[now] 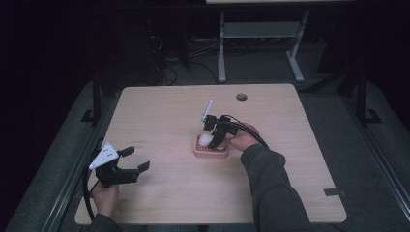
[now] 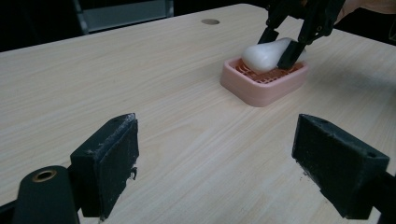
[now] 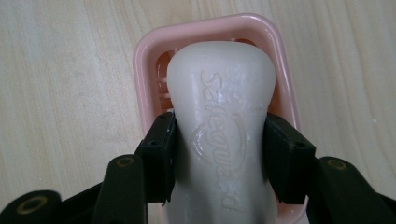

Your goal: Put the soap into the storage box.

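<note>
The right hand-held gripper (image 3: 219,154) was clenched on the soap (image 3: 222,135), one jaw pressed against each long side at the bar's narrowed waist. That grip point appeared chosen because the waist gives the flat pads a seat from which a slick bar is less likely to slip. The embossed brand face was turned up toward the gripper's camera. Directly beneath the jaws sat the dish (image 3: 140,70), pink with a slotted grid floor; the bar's far end stood over the grid. In the left gripper view the soap (image 2: 266,53) was tilted, its rounded end low over the dish (image 2: 261,86) and the gripped end raised. Whether that low end touched the grid could not be determined. Judged from this, the bar was either being lowered into the dish or lifted out of it; the pictures do not settle which.

The left hand-held gripper (image 1: 133,166) was released, jaws wide apart with nothing between them, held just above the worktop (image 1: 164,111) and well apart from the dish, which lay ahead of its jaws. It appeared to be kept back so as not to obstruct the right arm's work.
</note>
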Tool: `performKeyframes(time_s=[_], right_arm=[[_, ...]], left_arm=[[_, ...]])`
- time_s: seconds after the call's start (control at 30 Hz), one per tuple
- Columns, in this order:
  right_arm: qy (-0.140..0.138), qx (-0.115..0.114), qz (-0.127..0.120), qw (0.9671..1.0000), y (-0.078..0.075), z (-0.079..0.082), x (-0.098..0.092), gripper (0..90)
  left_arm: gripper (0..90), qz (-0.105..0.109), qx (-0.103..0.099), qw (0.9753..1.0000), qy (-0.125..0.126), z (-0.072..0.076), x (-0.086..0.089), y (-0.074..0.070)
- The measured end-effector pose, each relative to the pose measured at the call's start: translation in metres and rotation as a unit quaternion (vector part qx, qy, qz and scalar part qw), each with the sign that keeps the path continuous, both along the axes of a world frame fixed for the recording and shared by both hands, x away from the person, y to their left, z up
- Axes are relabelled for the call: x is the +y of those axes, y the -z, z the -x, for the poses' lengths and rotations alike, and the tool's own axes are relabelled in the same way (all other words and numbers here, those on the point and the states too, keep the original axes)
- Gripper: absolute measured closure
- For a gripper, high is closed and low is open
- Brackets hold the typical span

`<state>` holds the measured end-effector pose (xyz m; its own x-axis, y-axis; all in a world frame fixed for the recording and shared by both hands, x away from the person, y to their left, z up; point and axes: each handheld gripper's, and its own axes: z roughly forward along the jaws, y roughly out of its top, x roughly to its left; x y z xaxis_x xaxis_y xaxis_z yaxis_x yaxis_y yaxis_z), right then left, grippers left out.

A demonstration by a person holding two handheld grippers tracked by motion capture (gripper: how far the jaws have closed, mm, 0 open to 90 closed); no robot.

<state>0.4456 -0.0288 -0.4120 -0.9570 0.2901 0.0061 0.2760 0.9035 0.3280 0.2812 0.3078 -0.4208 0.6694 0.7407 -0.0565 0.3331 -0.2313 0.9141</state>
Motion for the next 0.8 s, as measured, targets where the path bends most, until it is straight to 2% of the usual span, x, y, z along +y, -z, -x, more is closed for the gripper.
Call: performKeyframes(time_s=[0.8], right_arm=[[0.002, 0.011, 0.005, 0.9999, 0.0086, -0.0033, 0.0041, 48.1]], left_arm=[[14.1, 0.001, 0.000, 1.0000, 0.000, 0.0000, 0.0001, 0.0000]])
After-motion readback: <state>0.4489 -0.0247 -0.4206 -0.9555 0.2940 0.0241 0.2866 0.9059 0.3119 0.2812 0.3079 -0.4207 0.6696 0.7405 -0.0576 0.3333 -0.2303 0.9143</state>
